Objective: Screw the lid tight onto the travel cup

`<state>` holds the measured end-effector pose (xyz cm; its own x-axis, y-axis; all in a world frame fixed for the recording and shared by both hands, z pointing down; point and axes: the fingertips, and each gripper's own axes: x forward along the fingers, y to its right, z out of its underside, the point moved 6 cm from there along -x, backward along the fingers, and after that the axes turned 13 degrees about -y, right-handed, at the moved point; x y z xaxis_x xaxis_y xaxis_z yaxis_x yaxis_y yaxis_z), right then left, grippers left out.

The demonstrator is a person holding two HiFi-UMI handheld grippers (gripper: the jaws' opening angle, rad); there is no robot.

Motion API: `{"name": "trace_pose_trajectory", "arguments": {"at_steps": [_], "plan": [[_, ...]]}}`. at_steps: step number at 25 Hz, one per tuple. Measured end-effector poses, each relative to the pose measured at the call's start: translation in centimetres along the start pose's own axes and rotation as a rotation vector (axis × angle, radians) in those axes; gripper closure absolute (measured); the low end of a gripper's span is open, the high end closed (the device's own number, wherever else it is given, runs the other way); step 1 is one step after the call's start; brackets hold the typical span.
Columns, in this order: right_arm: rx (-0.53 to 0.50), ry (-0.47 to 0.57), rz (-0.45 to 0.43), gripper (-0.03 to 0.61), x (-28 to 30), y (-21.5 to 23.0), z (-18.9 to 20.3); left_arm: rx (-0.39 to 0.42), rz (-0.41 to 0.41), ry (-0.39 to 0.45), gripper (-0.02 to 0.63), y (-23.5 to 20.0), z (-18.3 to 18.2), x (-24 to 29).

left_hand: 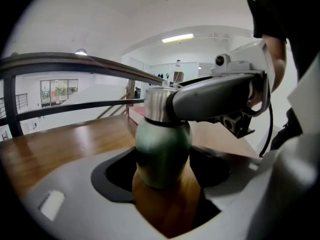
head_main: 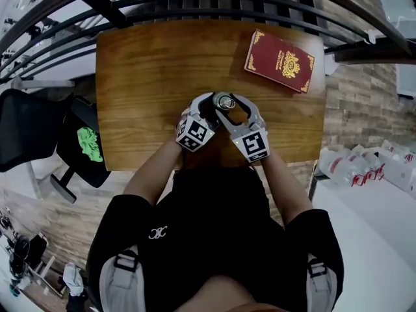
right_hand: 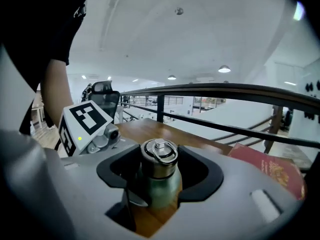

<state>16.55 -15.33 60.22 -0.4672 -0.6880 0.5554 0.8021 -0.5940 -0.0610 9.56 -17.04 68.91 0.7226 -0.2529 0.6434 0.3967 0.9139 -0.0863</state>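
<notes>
**Two claws on one cup: the lid is gripped and ready for turning**

Both claws meet at the travel cup (left_hand: 162, 144), which stands upright on the wooden worktop (head_main: 149, 70), near the front edge and close to the person. The left claw (left_hand: 162, 171) is closed around the green body of the cup, with its pads pressing on both sides. The right claw (right_hand: 160, 176) is higher up and is closed on the steel lid (right_hand: 159, 156), whose small ring lies flat on top. The lid sits level on the neck. I cannot see from here how far it is already screwed down.

In my judgement the step in hand is the tightening itself. To do it well, the left claw should only hold, so that the body does not turn together with the lid. The right claw should rotate about the upright axis of the cup, without leaning, because a tilted lid may bind on the thread. The steel looks smooth, so the pads could slip, and a firm grip with short turns seems safer. The turning should stop when the lid resists.

By count there is one cup, one lid, two claws, one worktop and one red booklet (head_main: 279, 62). The booklet lies well apart, at the far right corner.
</notes>
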Motion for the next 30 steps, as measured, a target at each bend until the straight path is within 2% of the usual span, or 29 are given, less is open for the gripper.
{"name": "trace_pose_trajectory", "arguments": {"at_steps": [4, 9, 14, 21, 23, 26, 28, 30], "plan": [[0.076, 0.011, 0.094, 0.337, 0.1, -0.5, 0.1, -0.014, 0.010, -0.003, 0.230, -0.1, 0.1, 0.0], [0.091, 0.005, 0.111, 0.337, -0.1, -0.4, 0.4, 0.004, 0.009, -0.016, 0.230, 0.1, 0.1, 0.2], [0.168, 0.004, 0.185, 0.337, -0.2, -0.9, 0.6, -0.006, 0.000, -0.019, 0.232, 0.3, 0.2, 0.2], [0.228, 0.029, 0.230, 0.338, 0.0, -1.3, 0.9, 0.002, 0.002, -0.012, 0.232, 0.0, 0.3, 0.1], [0.244, 0.039, 0.195, 0.337, 0.0, -1.1, 1.1, 0.007, 0.003, -0.009, 0.232, -0.1, 0.2, 0.1], [0.224, 0.012, 0.065, 0.336, -0.2, -0.4, 1.6, 0.012, 0.003, -0.009, 0.233, 0.0, 0.2, 0.2], [0.097, -0.036, -0.032, 0.335, -0.6, 0.3, 1.2, 0.020, 0.007, -0.006, 0.233, 0.0, 0.1, 0.3], [-0.110, -0.099, -0.126, 0.333, -0.9, 0.9, 0.6, 0.024, 0.017, -0.012, 0.233, -0.1, 0.2, 0.4]]}}
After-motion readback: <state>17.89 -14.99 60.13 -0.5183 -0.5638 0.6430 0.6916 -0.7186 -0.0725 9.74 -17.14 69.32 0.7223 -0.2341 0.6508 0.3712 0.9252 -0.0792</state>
